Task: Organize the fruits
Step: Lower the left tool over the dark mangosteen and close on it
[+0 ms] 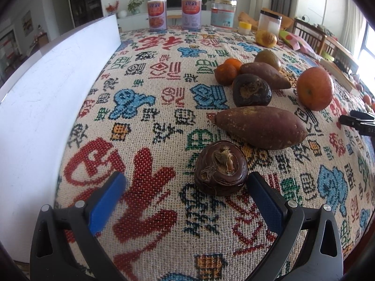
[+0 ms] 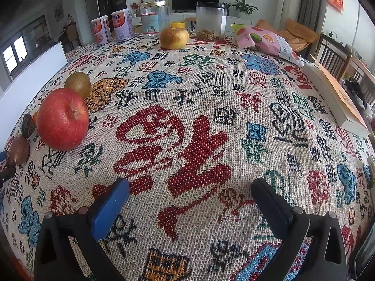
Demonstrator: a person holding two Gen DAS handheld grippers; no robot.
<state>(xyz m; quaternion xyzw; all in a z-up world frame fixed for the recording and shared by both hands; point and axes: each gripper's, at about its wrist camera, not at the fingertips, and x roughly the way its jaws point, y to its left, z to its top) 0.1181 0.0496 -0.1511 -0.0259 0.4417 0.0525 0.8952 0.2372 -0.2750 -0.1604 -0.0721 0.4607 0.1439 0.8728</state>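
Left tool (image 1: 185, 194) spread wide, low over the tabletop (image 1: 145, 210), clamped on nothing; dark water chestnut (image 1: 220, 168) sitting just ahead, close against the inner face of the right-side finger, apparently lined up as the nearest piece to take. Beyond it, a row running away across the patterned cloth: large sweet potato (image 1: 260, 127), then a second water chestnut (image 1: 252, 90), a smaller sweet potato (image 1: 264, 75), two small tangerines (image 1: 226, 72) and a brownish-green fruit (image 1: 267, 59), gathered near one another as if already grouped by sorting. Red apple (image 1: 315, 88) a little to the right of that row, apart from it. Right tool (image 2: 189, 196) likewise held apart and empty, hovering over bare cloth well clear of any fruit, probably waiting in reserve. Yellow round fruit (image 2: 174, 38) far off near the jars (image 2: 211, 21) and cans (image 2: 123, 24) at the back edge, seemingly not yet brought to the group. Snack bag (image 2: 269, 42) and book (image 2: 337, 98) off to the right, away from the fruit.
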